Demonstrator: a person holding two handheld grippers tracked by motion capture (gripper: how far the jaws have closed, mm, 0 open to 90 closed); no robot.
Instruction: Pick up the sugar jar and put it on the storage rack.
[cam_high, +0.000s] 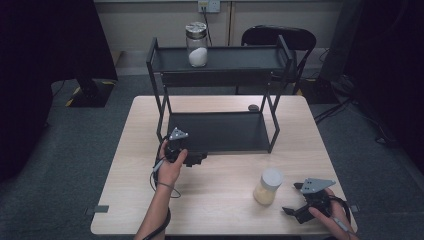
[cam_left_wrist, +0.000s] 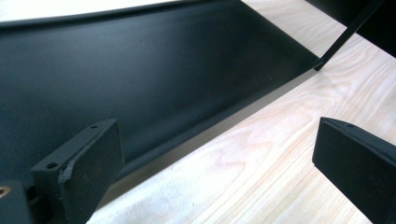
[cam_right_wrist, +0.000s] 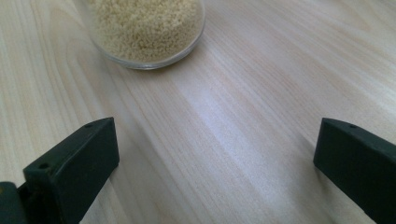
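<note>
A black two-tier metal rack (cam_high: 220, 132) stands on the far half of the wooden table (cam_high: 130, 200). On its top shelf is a glass jar (cam_high: 197, 44) with white contents and a metal lid. A second jar (cam_high: 267, 186), holding yellowish grains under a white lid, stands on the table at the front right; its base (cam_right_wrist: 149, 32) appears in the right gripper view. My left gripper (cam_high: 197, 160) is open by the lower shelf's front edge (cam_left_wrist: 196, 135). A short way right of the grain jar, my right gripper (cam_high: 292, 200) is open with nothing between its jaws (cam_right_wrist: 215, 154).
A dark chair (cam_high: 280, 37) stands behind the table. Cables and black stands sit on the grey floor at the left and right. A small dark object (cam_high: 253, 107) lies on the table behind the rack.
</note>
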